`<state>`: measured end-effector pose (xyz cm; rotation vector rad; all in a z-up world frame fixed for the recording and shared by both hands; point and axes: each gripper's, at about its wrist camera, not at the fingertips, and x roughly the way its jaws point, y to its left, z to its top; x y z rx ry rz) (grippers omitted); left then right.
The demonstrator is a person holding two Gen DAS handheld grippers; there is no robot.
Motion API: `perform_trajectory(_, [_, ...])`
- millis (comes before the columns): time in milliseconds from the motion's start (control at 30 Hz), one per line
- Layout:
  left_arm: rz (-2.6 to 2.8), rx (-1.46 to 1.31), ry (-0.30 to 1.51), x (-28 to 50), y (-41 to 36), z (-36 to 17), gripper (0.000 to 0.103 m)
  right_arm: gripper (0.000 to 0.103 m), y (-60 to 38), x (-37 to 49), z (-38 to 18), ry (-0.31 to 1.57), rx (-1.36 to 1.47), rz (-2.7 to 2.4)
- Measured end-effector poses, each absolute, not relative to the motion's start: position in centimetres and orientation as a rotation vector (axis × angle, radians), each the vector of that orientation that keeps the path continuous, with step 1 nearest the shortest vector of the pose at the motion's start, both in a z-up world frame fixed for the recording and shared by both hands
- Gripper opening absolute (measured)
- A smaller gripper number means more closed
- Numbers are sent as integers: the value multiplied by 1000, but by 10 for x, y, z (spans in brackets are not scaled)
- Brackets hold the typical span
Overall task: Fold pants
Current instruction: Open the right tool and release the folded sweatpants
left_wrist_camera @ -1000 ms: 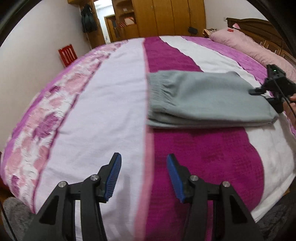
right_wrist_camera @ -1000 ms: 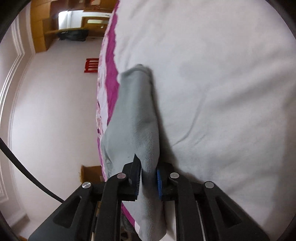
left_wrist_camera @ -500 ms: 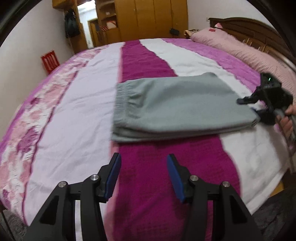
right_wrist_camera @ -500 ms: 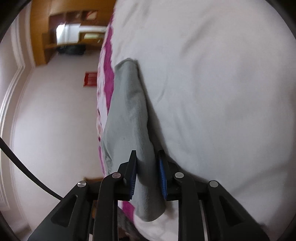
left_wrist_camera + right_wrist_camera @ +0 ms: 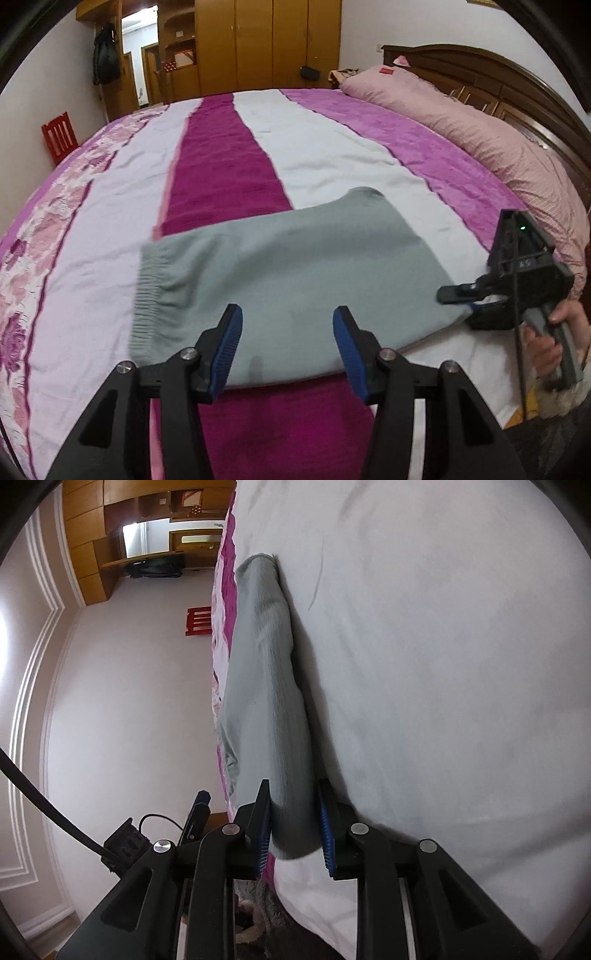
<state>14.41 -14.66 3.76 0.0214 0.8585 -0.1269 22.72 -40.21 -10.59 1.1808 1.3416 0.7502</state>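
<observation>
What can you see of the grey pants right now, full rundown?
The grey pants look like soft knit or fleece, folded into a flat stack with a ribbed elastic band at the far-left end. They lie across the striped bedspread. The right gripper straddles the opposite end, cloth between its pads. The left gripper hovers open, not touching.

We hold two black grippers: the left gripper (image 5: 287,345) and the right gripper (image 5: 295,827) have blue ribbed pads, silver screws and a black cable (image 5: 44,812); a green light glows.
</observation>
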Motion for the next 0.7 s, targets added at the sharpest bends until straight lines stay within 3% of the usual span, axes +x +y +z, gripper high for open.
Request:
perform_trajectory(167, [-150, 56, 891, 139, -166, 25, 54, 23, -410, 222, -99, 1341, 1113, 746])
perform_trajectory(300, [-181, 131, 896, 138, -188, 17, 54, 28, -405, 201, -70, 1207, 881, 640])
perform_trajectory(400, [-269, 233, 887, 138, -216, 11, 54, 32, -411, 168, -62, 1074, 895, 543])
perform_trajectory(467, [-275, 274, 872, 138, -227, 7, 54, 38, -413, 150, -49, 982, 818, 442])
perform_trajectory(533, [-281, 251, 873, 138, -230, 6, 54, 52, -407, 144, -32, 899, 648, 354])
perform_trajectory(567, [-287, 216, 877, 137, -227, 6, 54, 52, -403, 147, -28, 893, 605, 368])
perform_trajectory(700, [-271, 116, 915, 130, -207, -2, 54, 52, -399, 187, -41, 939, 808, 533])
